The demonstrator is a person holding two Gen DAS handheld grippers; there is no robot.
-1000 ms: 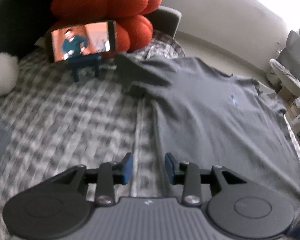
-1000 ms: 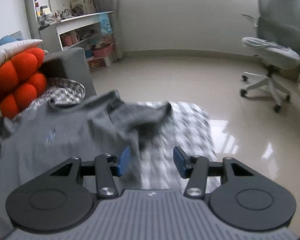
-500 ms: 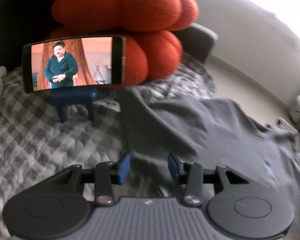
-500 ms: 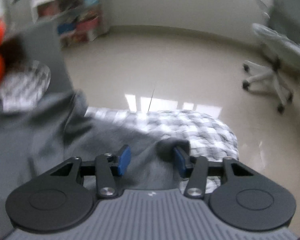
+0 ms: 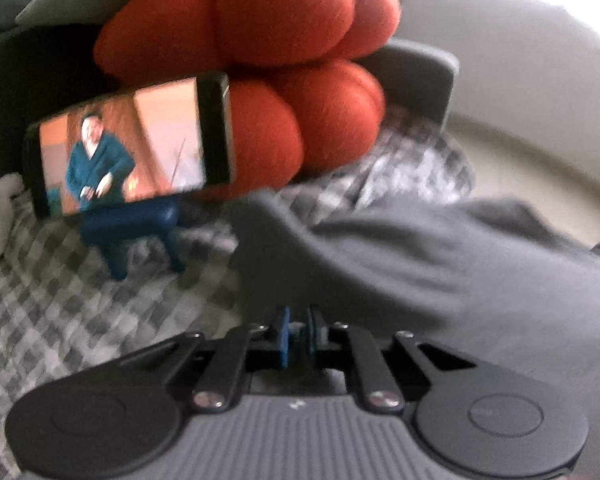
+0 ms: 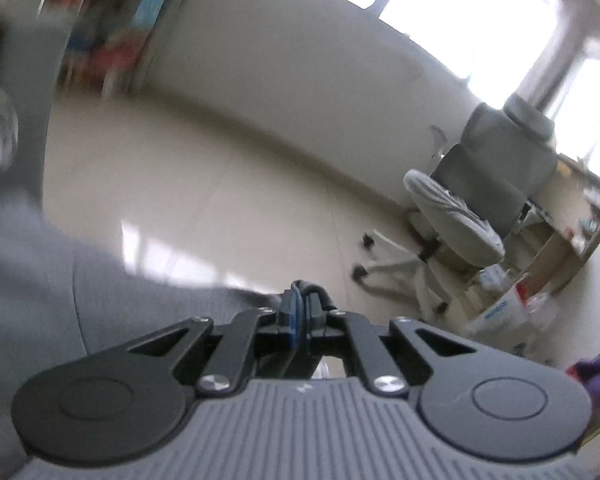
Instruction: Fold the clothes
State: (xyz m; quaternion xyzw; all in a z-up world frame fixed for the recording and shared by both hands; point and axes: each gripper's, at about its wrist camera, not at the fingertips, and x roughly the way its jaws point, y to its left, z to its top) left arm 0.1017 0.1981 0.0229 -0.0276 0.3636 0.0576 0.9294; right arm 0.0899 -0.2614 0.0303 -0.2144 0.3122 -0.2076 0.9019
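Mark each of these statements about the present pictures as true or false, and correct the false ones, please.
1. The phone on its blue stand shows a lit screen. True.
2. The cushion behind the phone is green. False: it is red-orange.
3. The left tool is shut on the grey T-shirt. True: its jaws have just been closing, with fabric pinched between them.
4. The right tool stands wide open above the floor. False: it is shut on an edge of the grey T-shirt, having just closed.
5. An office chair stands by the window in the right wrist view. True.
6. The bed cover is plain white. False: it is a grey and white check.
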